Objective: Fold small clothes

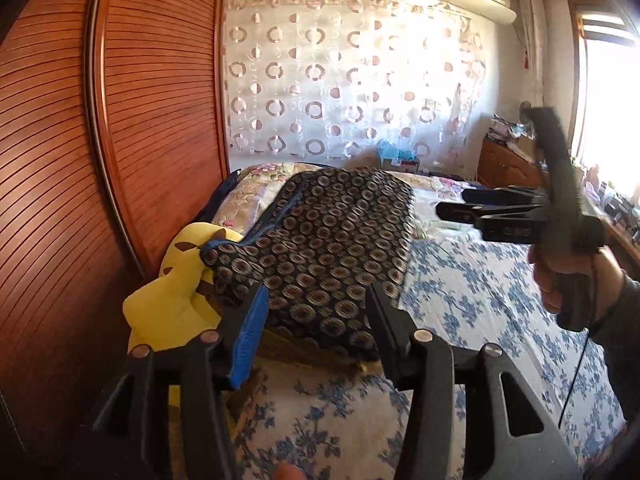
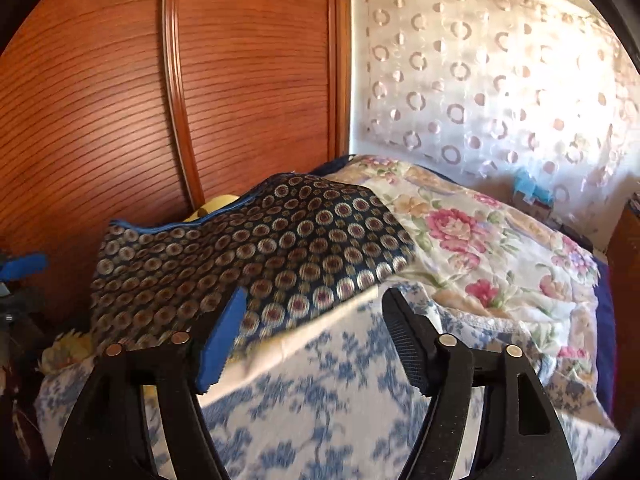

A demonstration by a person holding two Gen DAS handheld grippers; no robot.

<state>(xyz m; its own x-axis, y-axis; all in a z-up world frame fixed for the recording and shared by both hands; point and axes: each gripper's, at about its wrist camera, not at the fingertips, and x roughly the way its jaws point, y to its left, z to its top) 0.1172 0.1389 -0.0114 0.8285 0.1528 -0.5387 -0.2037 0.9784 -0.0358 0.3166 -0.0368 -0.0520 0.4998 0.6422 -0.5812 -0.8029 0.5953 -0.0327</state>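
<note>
Left wrist view: left gripper [image 1: 314, 308] has its jaws spread wide, nothing between them, aimed at the near edge of a dark circle-print garment [image 1: 320, 248]. The garment lies on the bed [image 1: 480, 288], draped partly over a yellow plush toy [image 1: 176, 300] next to the wooden wardrobe [image 1: 120, 120]. It has blue trim along one edge and looks like one flat piece, possibly already folded once; can't tell for sure. Right gripper [image 1: 452, 204] is seen held in a hand [image 1: 568, 276], up off the bed and well apart from the garment, jaws look parted, empty.

Right wrist view: right gripper [image 2: 316, 316] jaws spread, garment [image 2: 256, 256] just ahead, its near corner beside the blue-padded finger, not pinched. Floral quilt [image 2: 460, 240] behind.

Step, as a guess: approach before the grab, no fold in progress. Next move calls for both grippers to drop to the near edge, each closing on a corner, then carry it over evenly. Thin fabric, so pinch low to avoid catching the bedsheet.
</note>
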